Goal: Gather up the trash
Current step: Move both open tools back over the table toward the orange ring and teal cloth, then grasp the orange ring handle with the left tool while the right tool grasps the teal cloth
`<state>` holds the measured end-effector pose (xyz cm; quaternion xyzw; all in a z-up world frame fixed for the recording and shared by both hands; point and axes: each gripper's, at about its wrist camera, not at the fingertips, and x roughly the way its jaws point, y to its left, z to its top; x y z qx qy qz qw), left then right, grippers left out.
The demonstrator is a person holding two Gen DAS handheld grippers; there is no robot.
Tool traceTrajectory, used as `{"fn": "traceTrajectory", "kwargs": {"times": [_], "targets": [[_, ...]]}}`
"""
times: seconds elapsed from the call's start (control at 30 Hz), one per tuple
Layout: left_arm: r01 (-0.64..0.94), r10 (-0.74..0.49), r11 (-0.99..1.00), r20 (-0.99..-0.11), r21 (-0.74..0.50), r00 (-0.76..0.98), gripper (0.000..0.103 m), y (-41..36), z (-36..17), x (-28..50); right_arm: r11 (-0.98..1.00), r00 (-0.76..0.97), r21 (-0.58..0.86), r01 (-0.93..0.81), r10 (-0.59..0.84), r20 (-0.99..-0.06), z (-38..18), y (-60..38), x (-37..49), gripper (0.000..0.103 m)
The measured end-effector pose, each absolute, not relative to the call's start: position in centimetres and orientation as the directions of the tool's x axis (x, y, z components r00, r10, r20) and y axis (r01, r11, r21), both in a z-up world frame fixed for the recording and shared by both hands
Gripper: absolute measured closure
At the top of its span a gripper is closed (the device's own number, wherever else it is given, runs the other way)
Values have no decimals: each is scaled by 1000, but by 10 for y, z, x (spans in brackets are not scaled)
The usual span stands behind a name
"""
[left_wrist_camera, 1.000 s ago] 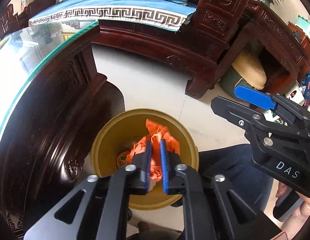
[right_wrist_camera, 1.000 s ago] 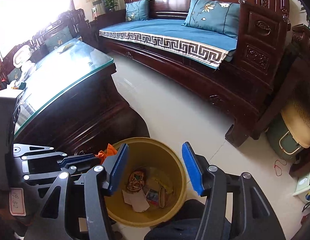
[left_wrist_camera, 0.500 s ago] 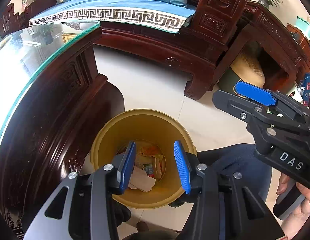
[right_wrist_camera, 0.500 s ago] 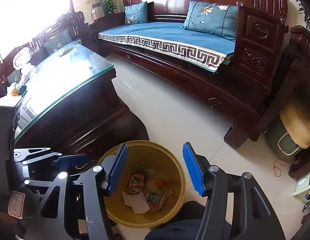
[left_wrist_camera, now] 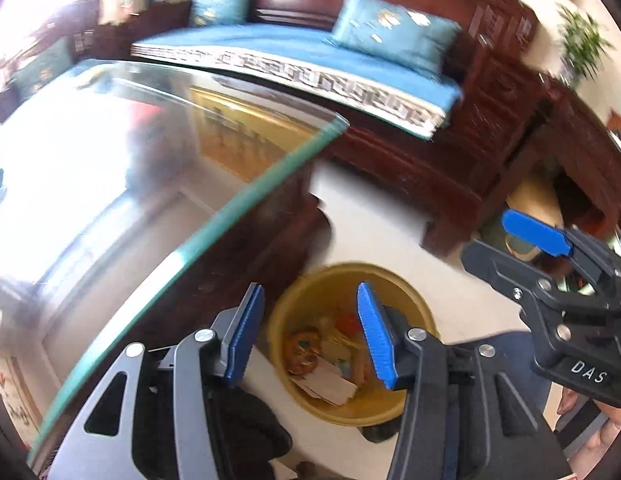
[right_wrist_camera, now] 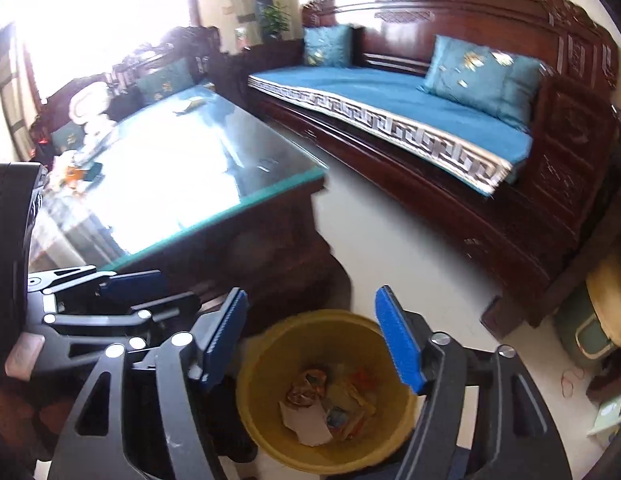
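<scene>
A yellow bin (left_wrist_camera: 352, 271) (right_wrist_camera: 254, 396) stands on the floor beside the table's corner. It holds paper scraps and wrappers (left_wrist_camera: 324, 368) (right_wrist_camera: 326, 404), an orange one among them. My left gripper (left_wrist_camera: 309, 289) hovers above the bin's left rim with its jaws opening and nothing between them. Above the bin, my right gripper (right_wrist_camera: 312, 292) is also opening its jaws on nothing. Its blue pad (left_wrist_camera: 534, 236) shows at the right of the left wrist view. More small litter (right_wrist_camera: 72, 172) lies at the table's far left end.
A glass-topped dark wooden table (left_wrist_camera: 110, 200) (right_wrist_camera: 170, 184) fills the left side. A carved wooden sofa with blue cushions (right_wrist_camera: 410, 100) runs along the back. Pale floor (right_wrist_camera: 410, 248) lies between them. A green and tan container (right_wrist_camera: 594, 320) sits under furniture at the right.
The left gripper let go of the orange wrapper, which now lies in the bin. Both grippers rose and swung toward the table, and both sets of jaws spread wider.
</scene>
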<state>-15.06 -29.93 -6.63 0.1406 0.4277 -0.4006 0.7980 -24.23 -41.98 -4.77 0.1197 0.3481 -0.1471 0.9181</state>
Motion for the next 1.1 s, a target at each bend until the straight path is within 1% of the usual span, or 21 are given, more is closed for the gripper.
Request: {"fn": "traceTrajectory", "kwargs": {"times": [0.1,0.17,0.3,0.47,0.63,0.83,0.9,1.03,1.1], "targets": [[704,-500,706,-760,-79,416,48,-261,-45,-132,958,752,103,266,-139,-644,-32,-392,-215,27],[653,-477,754,-743,-72,469,46,-233,-33,-116,975,772,108,196,-85,-630,-24,-374,-195,27],[532,-402,845,-713,-48,575,37,-180,-17,-81,991,795,118,69,17,-606,-10,-335,-143,25],[375,-274,927,-694,-7,666,37,-124,-6,-24,987,790,148,-63,140,-597,-1,-294,-73,25],[247,-186,969,-695,-12,694,37,-74,-2,44,981,772,146,-131,193,-605,1,-254,1,25],[157,-111,988,-715,-2,690,37,-33,-6,127,973,738,148,-176,230,-634,-9,-221,84,28],[125,-91,992,-721,-7,686,39,-23,-7,151,974,730,139,-181,228,-644,-14,-214,107,28],[129,-103,991,-718,-18,689,39,-21,-9,191,975,709,94,-201,211,-673,-32,-200,156,28],[142,-128,989,-733,-43,669,39,-21,-15,209,971,687,92,-219,220,-692,-42,-196,176,28]]}}
